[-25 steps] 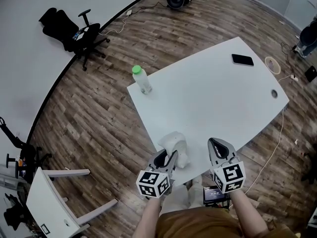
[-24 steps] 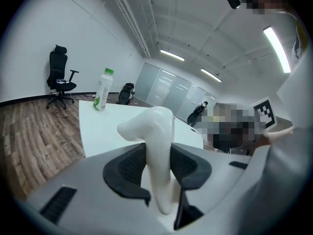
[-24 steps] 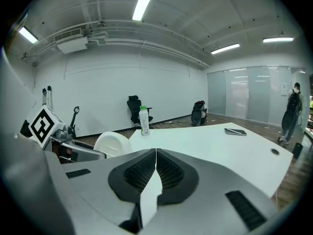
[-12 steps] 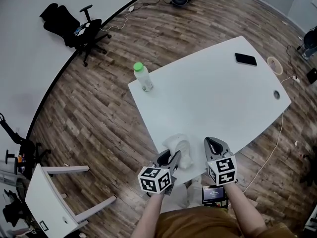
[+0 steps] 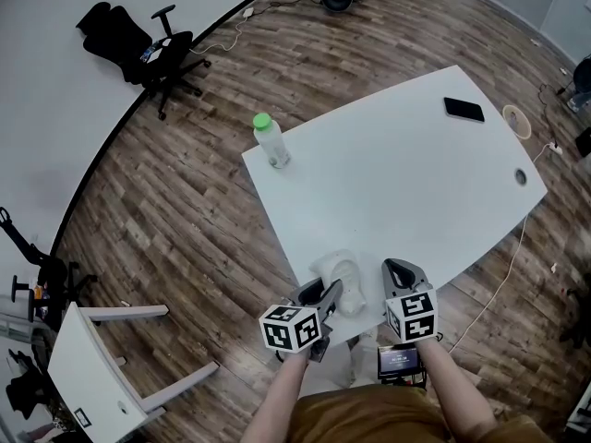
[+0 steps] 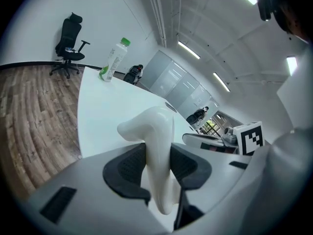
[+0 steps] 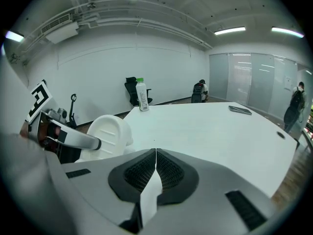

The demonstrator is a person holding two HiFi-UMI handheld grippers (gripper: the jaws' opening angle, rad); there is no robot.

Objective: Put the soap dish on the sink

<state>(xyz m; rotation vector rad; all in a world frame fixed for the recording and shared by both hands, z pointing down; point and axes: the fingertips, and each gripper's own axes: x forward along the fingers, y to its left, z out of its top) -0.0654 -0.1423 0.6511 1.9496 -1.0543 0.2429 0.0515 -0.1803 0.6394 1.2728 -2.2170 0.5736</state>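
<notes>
The white soap dish (image 5: 343, 281) hangs at the near edge of the white table (image 5: 397, 183), tilted on its side. My left gripper (image 5: 329, 295) is shut on it; in the left gripper view the black pads (image 6: 128, 166) press both sides of the soap dish (image 6: 155, 141). My right gripper (image 5: 399, 273) is just to its right, over the table's near edge, shut with nothing in it. In the right gripper view the right gripper's (image 7: 156, 163) pads meet, and the ribbed soap dish (image 7: 108, 133) shows at left. No sink is in view.
A green-capped bottle (image 5: 270, 141) stands at the table's far left corner and a black phone (image 5: 464, 109) lies at its far right. A black office chair (image 5: 138, 44) is on the wooden floor beyond. A white overturned piece of furniture (image 5: 102, 367) lies at lower left.
Both grippers have sunk toward the near table edge. The left one has rolled a little with the soap dish still held. The right stays shut.
</notes>
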